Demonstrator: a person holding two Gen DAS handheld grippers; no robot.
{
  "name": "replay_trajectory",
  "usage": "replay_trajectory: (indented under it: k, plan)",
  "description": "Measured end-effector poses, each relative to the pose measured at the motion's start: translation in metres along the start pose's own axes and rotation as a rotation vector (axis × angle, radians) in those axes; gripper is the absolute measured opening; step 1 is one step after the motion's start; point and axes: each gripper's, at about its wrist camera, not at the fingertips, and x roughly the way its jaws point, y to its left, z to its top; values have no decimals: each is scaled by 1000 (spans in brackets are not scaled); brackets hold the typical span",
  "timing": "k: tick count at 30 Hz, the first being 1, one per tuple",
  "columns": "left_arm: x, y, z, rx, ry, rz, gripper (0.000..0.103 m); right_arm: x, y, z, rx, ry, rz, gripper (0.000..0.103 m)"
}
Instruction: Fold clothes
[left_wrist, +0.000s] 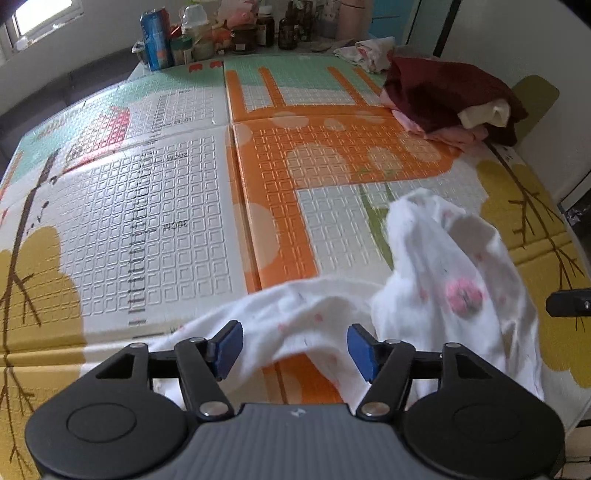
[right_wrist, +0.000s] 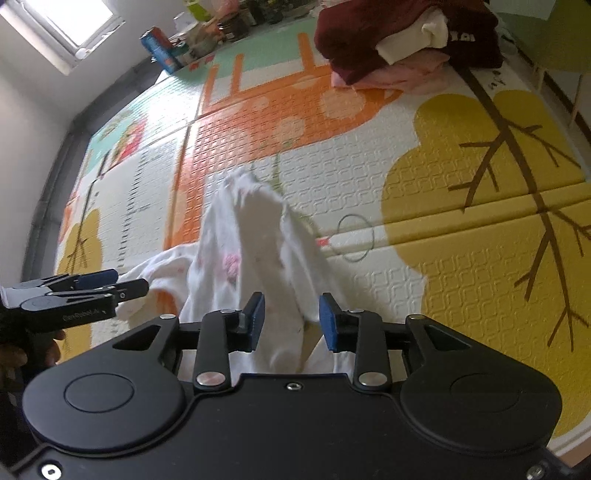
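Note:
A white garment with small pink flowers (left_wrist: 443, 266) lies crumpled on the patterned play mat (left_wrist: 147, 221). My left gripper (left_wrist: 294, 347) is open, its blue pads on either side of a stretch of the white cloth that passes between them. My right gripper (right_wrist: 291, 321) is open too, with a bunched fold of the same garment (right_wrist: 255, 240) rising between its blue pads. The left gripper also shows in the right wrist view (right_wrist: 92, 284), at the garment's left edge.
A pile of dark red, cream and pink clothes (left_wrist: 450, 99) sits at the mat's far right, and also shows in the right wrist view (right_wrist: 406, 40). Bottles, jars and a blue can (left_wrist: 157, 40) stand along the far edge. A window (right_wrist: 62, 22) is at upper left.

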Motion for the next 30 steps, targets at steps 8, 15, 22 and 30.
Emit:
replay_trajectory:
  k: [8, 15, 22, 30]
  plan:
    - [50, 18, 21, -18, 64, 8, 65, 36, -8, 13, -7, 18, -90, 34]
    - [75, 27, 27, -12, 95, -22, 68, 63, -11, 14, -3, 57, -119, 34]
    - [80, 19, 25, 58, 81, -17, 80, 80, -13, 13, -10, 91, -126, 33]
    - [73, 15, 21, 82, 71, -66, 31, 85, -11, 7, -7, 102, -101, 13]
